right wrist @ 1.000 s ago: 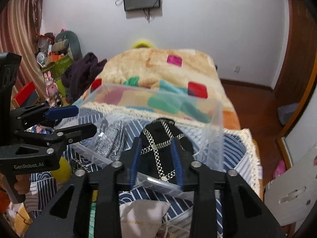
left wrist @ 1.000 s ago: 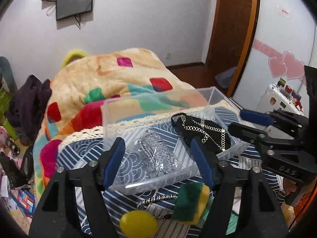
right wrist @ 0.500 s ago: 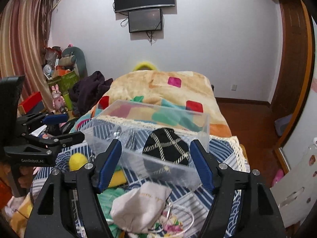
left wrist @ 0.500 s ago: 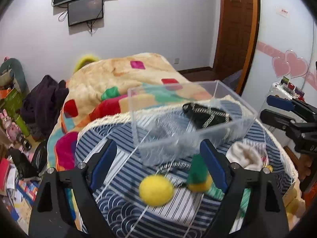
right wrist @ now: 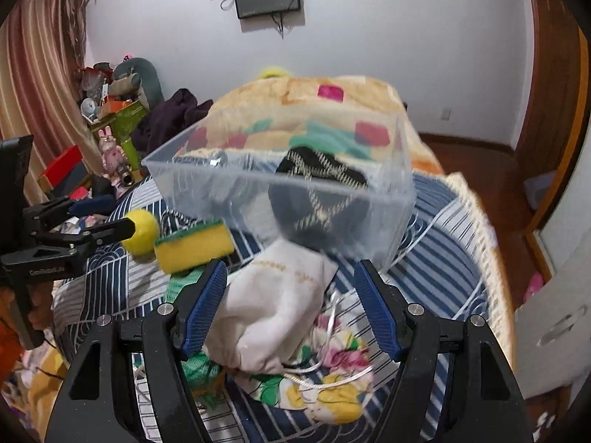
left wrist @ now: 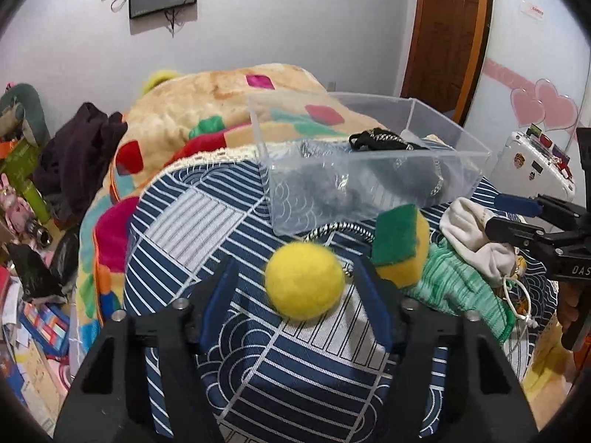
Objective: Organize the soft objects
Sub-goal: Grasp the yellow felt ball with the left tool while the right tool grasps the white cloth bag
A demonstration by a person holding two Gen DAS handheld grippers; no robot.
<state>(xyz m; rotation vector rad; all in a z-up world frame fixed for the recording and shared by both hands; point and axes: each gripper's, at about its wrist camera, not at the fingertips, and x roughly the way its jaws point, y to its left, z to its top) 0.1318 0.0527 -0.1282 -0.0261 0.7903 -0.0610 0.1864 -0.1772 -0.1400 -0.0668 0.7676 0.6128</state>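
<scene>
Left wrist view: the left gripper [left wrist: 295, 284] has dropped from the clear bin [left wrist: 369, 170] to the yellow ball [left wrist: 303, 285]; its jaws, just closing, bracket the ball, contact unclear. Right wrist view: the right gripper [right wrist: 291, 306], open after releasing the black pouch [right wrist: 321, 173] into the bin, now straddles the white drawstring bag [right wrist: 273, 317]. Motion blur obscures the bin's contents.

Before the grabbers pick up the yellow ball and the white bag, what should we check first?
1. Left gripper lined up with the yellow ball: ok, the ball sits between its fingers.
2. Left jaws, which have just been closing, gripping the ball: not ok, gaps show on both sides.
3. Right gripper over the white bag: ok, open around it.
4. Bag's cord free: cannot tell.
5. Room left in the clear box: ok.
6. Sponge clear of the ball: ok, apart.
</scene>
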